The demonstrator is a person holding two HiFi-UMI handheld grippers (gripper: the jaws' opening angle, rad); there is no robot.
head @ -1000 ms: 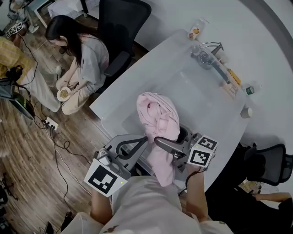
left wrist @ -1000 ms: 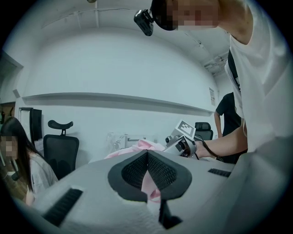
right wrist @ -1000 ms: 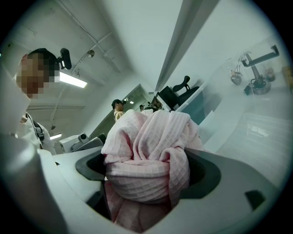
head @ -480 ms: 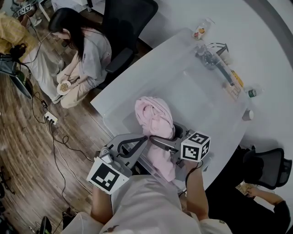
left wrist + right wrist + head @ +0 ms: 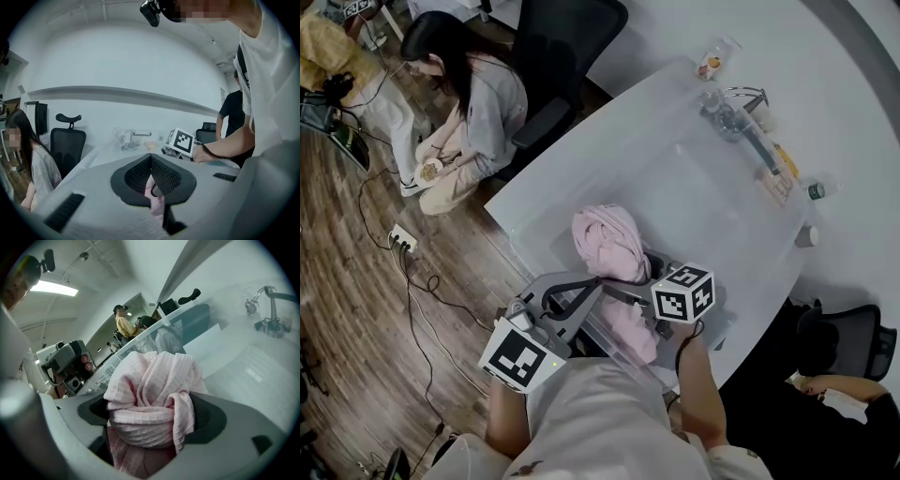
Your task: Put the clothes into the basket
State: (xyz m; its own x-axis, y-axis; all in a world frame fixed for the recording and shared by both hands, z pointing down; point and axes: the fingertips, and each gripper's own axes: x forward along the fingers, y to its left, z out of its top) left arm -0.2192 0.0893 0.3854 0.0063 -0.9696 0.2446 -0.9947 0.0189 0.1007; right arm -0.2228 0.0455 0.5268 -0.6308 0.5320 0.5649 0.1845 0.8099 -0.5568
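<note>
Right gripper [image 5: 154, 416]: fingers spread wide and clamped on the pink waffle-weave cloth bundle [image 5: 150, 394], which bulges above and ahead of the pads, with a tail hanging below them. Left gripper [image 5: 151, 161]: fingers nearly together, pinching a fold of the same cloth. The translucent white plastic basket [image 5: 712, 202] lies beyond and below both sets of fingertips. Risk: the tail, trailing behind the fingers, may catch the near rim on release; opening one gripper alone could drag the bundle back out. Only the head view shows the tail's full hang; only the right gripper view shows the pads' bite.
</note>
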